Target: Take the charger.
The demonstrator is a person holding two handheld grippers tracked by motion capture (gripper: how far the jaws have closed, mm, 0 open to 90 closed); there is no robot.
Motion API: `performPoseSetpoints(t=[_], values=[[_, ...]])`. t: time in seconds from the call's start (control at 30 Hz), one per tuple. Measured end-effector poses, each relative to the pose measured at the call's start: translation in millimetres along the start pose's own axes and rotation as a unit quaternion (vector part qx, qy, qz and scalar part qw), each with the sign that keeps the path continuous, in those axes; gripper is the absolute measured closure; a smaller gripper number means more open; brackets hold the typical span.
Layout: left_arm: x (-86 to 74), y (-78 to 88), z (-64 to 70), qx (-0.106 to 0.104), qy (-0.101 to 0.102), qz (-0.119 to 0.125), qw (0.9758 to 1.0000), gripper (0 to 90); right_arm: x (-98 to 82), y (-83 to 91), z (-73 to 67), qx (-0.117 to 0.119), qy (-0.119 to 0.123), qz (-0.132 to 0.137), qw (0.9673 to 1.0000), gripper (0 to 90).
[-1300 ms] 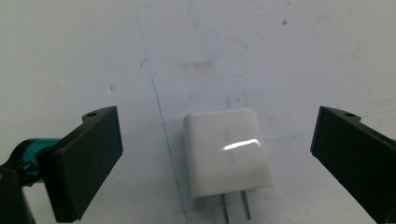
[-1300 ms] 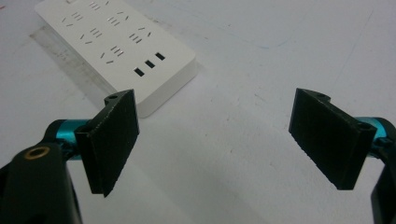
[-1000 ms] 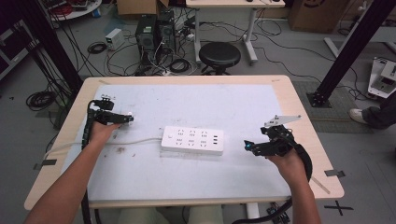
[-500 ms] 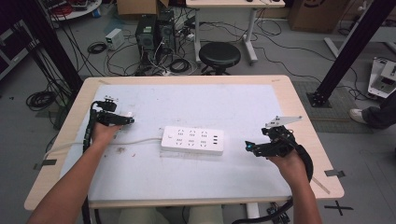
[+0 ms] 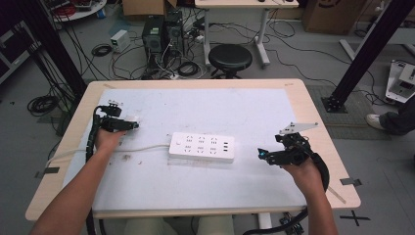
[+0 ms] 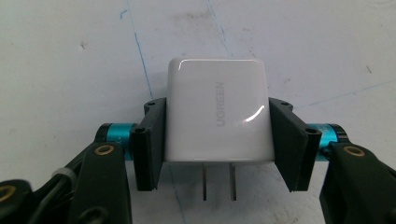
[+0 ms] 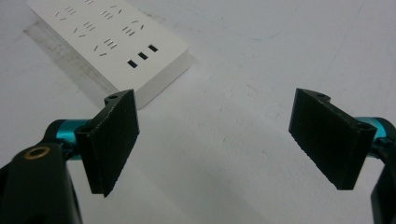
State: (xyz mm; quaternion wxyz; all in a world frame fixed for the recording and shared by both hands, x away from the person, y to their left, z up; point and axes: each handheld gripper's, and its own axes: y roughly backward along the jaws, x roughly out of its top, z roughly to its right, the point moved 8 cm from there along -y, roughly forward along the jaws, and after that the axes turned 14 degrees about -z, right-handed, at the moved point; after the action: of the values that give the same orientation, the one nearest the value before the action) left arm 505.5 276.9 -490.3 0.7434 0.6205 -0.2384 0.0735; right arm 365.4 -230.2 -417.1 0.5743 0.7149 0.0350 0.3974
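White charger [image 6: 218, 114] clamped in left gripper [image 6: 218, 140] fingers; right gripper [image 7: 229, 135] fingers wide apart.

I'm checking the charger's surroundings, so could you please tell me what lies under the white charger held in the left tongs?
Under the white charger, held by the left tongs, lies the scuffed white mat. The patch directly beneath its body is covered.

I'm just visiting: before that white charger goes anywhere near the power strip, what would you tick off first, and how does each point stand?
1. Left gripper holds the charger on both sides: ok.
2. Charger prongs straight and unblocked: ok.
3. Prongs turned toward the power strip: not ok; they point back at the camera.
4. Strip sockets free: ok.
5. Right gripper open, ready to steady the strip: ok.
6. Strip switched on: cannot tell.
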Motion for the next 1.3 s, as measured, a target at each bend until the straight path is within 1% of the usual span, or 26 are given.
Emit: performPoseSetpoints(t=[0.07,0.1,0.13,0.23,0.27,0.3,0.33,0.37,0.4,0.43,0.47,0.5,0.53,0.6,0.67,0.77,0.87,0.9,0.93,0.97,1.0,1.03,1.1,1.13,1.3], values=[[0.2,1.8,0.9,-0.002,0.001,0.004,1.0,42.6,-0.1,-0.1,0.0,0.0,0.001,0.0,1.0,16.4],[-0.5,7.5,3.0,-0.013,0.003,0.02,0.9997,42.6,-1.1,-0.3,-0.7,0.001,-0.001,-0.002,1.0,16.4],[-1.4,9.7,3.8,-0.016,0.005,0.024,0.9996,42.6,-1.1,-0.4,-0.6,0.0,0.0,-0.001,1.0,16.4],[-4.8,18.4,6.3,-0.027,-0.001,0.04,0.9988,42.6,-1.0,-0.2,-1.6,0.001,-0.001,0.0,1.0,16.4],[-6.3,21.7,7.7,-0.03,-0.006,0.046,0.9985,42.6,-1.1,0.1,-2.0,0.002,-0.001,0.001,1.0,16.4],[-6.3,21.7,7.7,-0.03,-0.006,0.046,0.9985,42.6,-1.1,0.3,-2.2,0.002,0.001,0.001,1.0,16.4],[-9.4,28.6,10.3,-0.034,-0.016,0.058,0.9976,42.6,-1.3,0.7,-2.7,0.002,0.001,0.001,1.0,16.4],[-9.4,28.6,10.3,-0.034,-0.016,0.058,0.9976,42.6,-1.3,0.7,-2.7,0.002,0.001,0.001,1.0,16.4],[-12.0,36.5,13.2,-0.041,-0.025,0.07,0.9964,42.6,-1.0,1.3,-3.9,0.003,0.004,0.003,1.0,16.4],[-13.1,40.8,14.6,-0.043,-0.031,0.076,0.9957,42.6,-0.6,1.7,-4.8,0.003,0.003,0.004,1.0,16.4],[-14.4,44.9,16.5,-0.046,-0.039,0.08,0.995,42.6,-0.3,2.3,-5.4,0.002,0.004,0.005,1.0,16.4],[-14.4,44.9,16.5,-0.046,-0.039,0.08,0.995,42.6,-0.1,3.0,-6.4,0.004,0.006,0.006,1.0,16.4],[-16.8,53.1,20.5,-0.052,-0.052,0.091,0.9931,42.6,0.7,3.5,-7.0,0.003,0.008,0.008,0.9999,16.4],[-19.8,61.3,24.6,-0.061,-0.067,0.102,0.9907,42.6,1.6,4.6,-8.6,0.004,0.009,0.01,0.9999,16.4],[-22.6,69.4,28.9,-0.071,-0.078,0.115,0.9877,42.6,1.8,5.7,-10.2,0.005,0.011,0.009,0.9999,16.4],[-27.6,80.7,35.6,-0.08,-0.099,0.13,0.9833,42.6,1.9,6.4,-13.0,0.008,0.013,0.011,0.9998,16.4],[-32.6,91.6,42.9,-0.087,-0.126,0.142,0.9779,42.6,1.8,7.5,-14.8,0.007,0.016,0.014,0.9997,16.4],[-32.6,91.6,42.9,-0.087,-0.126,0.142,0.9779,42.6,2.0,8.0,-15.8,0.008,0.016,0.015,0.9997,16.4],[-34.2,95.0,46.0,-0.09,-0.131,0.148,0.9761,42.6,2.0,8.5,-16.8,0.008,0.017,0.016,0.9997,16.4],[-36.4,98.3,48.5,-0.092,-0.141,0.15,0.9743,42.6,2.0,8.5,-16.8,0.008,0.017,0.016,0.9997,16.4],[-36.4,98.3,48.5,-0.092,-0.141,0.15,0.9743,42.6,2.0,8.5,-16.8,0.008,0.017,0.016,0.9997,16.4],[-42.7,107.4,57.5,-0.101,-0.162,0.16,0.9686,42.6,2.6,9.7,-20.0,0.01,0.021,0.017,0.9996,16.4],[-47.7,112.5,63.0,-0.104,-0.177,0.162,0.9653,42.6,3.0,10.2,-21.8,0.011,0.024,0.018,0.9995,16.4],[-49.6,114.6,65.8,-0.107,-0.181,0.165,0.9635,42.6,3.2,10.5,-22.7,0.013,0.023,0.019,0.9995,16.4],[-59.7,121.6,75.6,-0.115,-0.205,0.172,0.9567,42.6,3.5,11.5,-24.9,0.014,0.028,0.023,0.9993,16.4]])
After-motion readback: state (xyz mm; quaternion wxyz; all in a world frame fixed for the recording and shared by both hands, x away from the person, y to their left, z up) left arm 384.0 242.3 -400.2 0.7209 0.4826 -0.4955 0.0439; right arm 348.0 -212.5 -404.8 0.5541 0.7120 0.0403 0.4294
